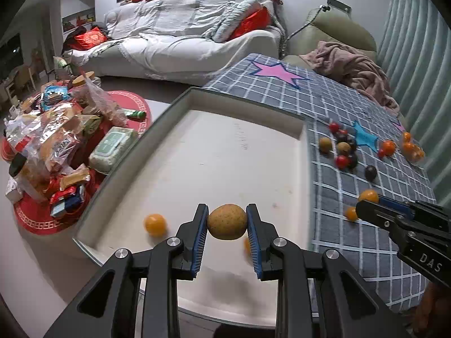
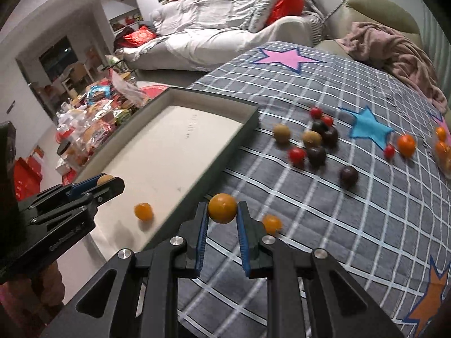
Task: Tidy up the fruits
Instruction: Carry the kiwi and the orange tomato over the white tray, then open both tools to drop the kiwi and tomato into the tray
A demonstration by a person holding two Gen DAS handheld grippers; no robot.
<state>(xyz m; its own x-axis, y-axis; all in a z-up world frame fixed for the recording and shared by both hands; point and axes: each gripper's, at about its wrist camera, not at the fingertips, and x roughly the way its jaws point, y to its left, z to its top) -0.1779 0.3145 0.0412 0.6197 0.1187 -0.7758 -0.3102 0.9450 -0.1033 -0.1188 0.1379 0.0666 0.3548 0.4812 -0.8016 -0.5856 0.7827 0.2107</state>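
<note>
My left gripper (image 1: 227, 221) is shut on a brown speckled fruit (image 1: 227, 221) and holds it above the near end of the white tray (image 1: 239, 104). An orange fruit (image 1: 154, 224) lies in the tray to its left. My right gripper (image 2: 222, 209) is shut on an orange fruit (image 2: 222, 208) just above the checked cloth (image 2: 352, 225), beside the tray's right wall (image 2: 225, 152). Another orange fruit (image 2: 272, 224) lies on the cloth by it. Several red, dark and brown fruits (image 2: 313, 140) lie scattered farther out.
More orange fruits (image 2: 406, 145) lie at the cloth's far right. A low red table with snack packets (image 1: 56, 146) stands left of the tray. A white sofa (image 1: 183, 42) and a pink blanket (image 1: 352, 67) are behind.
</note>
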